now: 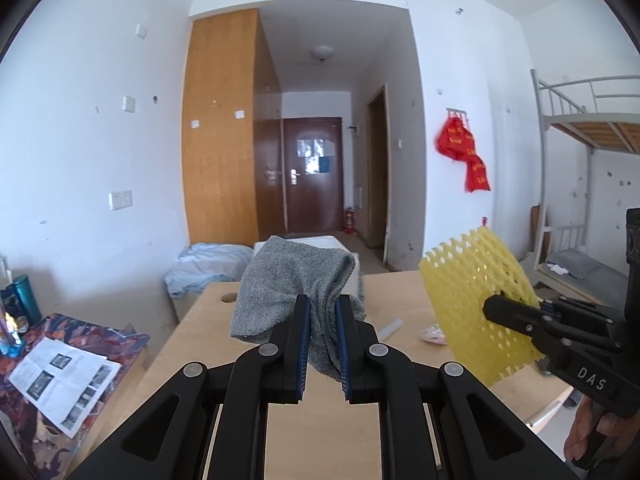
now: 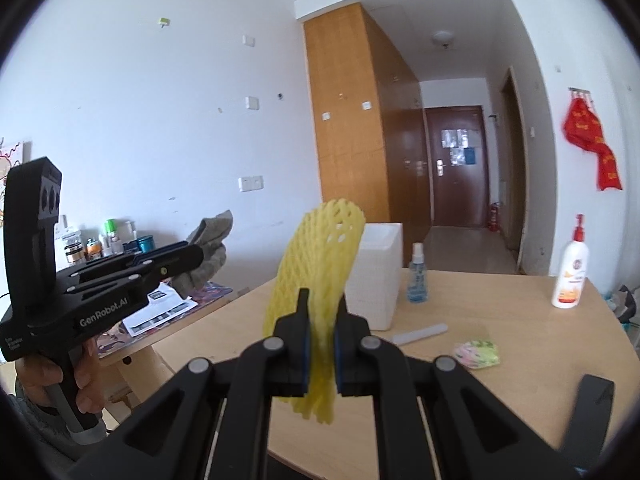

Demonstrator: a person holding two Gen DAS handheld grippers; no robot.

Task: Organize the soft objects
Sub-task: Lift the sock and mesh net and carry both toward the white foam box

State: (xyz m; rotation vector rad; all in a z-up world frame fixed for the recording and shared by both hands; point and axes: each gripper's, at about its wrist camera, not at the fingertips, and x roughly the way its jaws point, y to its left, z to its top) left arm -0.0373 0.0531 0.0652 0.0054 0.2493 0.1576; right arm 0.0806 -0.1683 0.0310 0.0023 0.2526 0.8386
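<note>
My left gripper (image 1: 322,307) is shut on a grey knitted cloth (image 1: 292,288) and holds it up above the wooden table (image 1: 400,292). The cloth hangs down between the fingers. My right gripper (image 2: 322,307) is shut on a yellow foam net sleeve (image 2: 320,256) and holds it upright above the table (image 2: 500,312). In the left wrist view the right gripper (image 1: 490,307) and the yellow sleeve (image 1: 472,304) are at the right. In the right wrist view the left gripper (image 2: 198,256) with the grey cloth (image 2: 210,252) is at the left.
A white foam box (image 2: 376,272) stands at the table's far edge. A blue spray bottle (image 2: 417,272), a white lotion bottle (image 2: 571,272), a pale stick (image 2: 420,334) and a pink-green packet (image 2: 478,354) are on the table. A side desk (image 1: 60,360) with papers stands left.
</note>
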